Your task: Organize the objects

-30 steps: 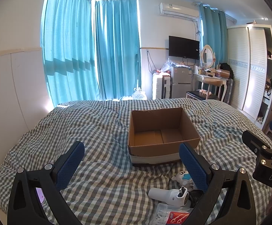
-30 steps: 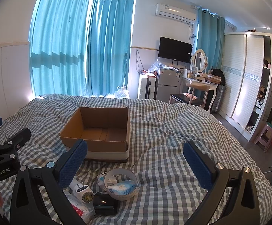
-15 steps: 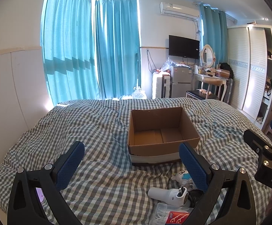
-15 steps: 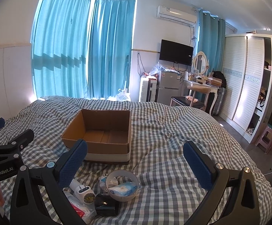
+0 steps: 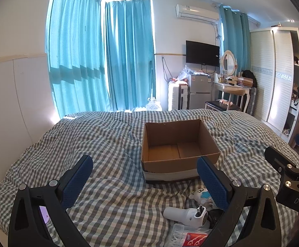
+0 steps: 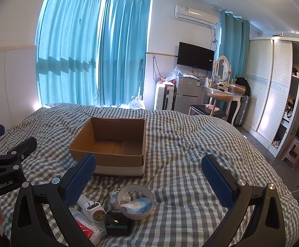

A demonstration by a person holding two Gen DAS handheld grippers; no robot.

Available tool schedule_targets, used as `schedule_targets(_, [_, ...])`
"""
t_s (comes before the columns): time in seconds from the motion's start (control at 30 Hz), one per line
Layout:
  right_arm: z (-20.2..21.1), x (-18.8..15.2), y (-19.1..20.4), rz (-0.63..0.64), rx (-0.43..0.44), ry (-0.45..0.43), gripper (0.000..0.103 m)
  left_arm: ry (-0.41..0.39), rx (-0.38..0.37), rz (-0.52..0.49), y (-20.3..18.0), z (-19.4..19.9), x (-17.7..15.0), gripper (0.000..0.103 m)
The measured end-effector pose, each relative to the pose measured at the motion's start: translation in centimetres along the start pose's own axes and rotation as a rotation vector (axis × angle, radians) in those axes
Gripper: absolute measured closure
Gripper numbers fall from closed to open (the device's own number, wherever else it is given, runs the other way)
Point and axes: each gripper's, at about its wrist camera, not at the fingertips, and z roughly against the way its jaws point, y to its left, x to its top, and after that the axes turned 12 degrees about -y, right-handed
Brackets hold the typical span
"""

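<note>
An open, empty cardboard box [image 5: 178, 152] [image 6: 114, 150] sits on the checked bed. In front of it lies a small pile: a white plug adapter [image 5: 187, 216] [image 6: 91, 206], a white toy figure [image 5: 200, 194], a tape roll [image 6: 136, 201] around a blue-white pack, a black charger [image 6: 118, 224] and a red-white packet [image 5: 190, 237]. My left gripper [image 5: 145, 182] is open and empty, above the bed short of the box. My right gripper [image 6: 149, 178] is open and empty, above the pile.
The checked quilt [image 5: 100, 144] covers the whole bed. The left wall [image 5: 9, 94] runs along the bed. Past the bed stand teal curtains [image 5: 108, 61], a fridge [image 5: 198, 91], a dressing table [image 6: 227, 94] and a white wardrobe [image 6: 268, 86]. A pink stool [image 6: 293, 153] stands on the floor at right.
Both grippers have drifted slightly; the box and pile sit a little lower in the right wrist view. Nothing was taken hold of or let go.
</note>
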Motion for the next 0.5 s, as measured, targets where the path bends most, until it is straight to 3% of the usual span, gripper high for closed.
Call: schedule_targets(0.5, [-0.22,-0.32,0.3,0.003,0.006,0.007,0.0,0.012,0.005,0.003,0.01,-0.2,-0.25,0.0])
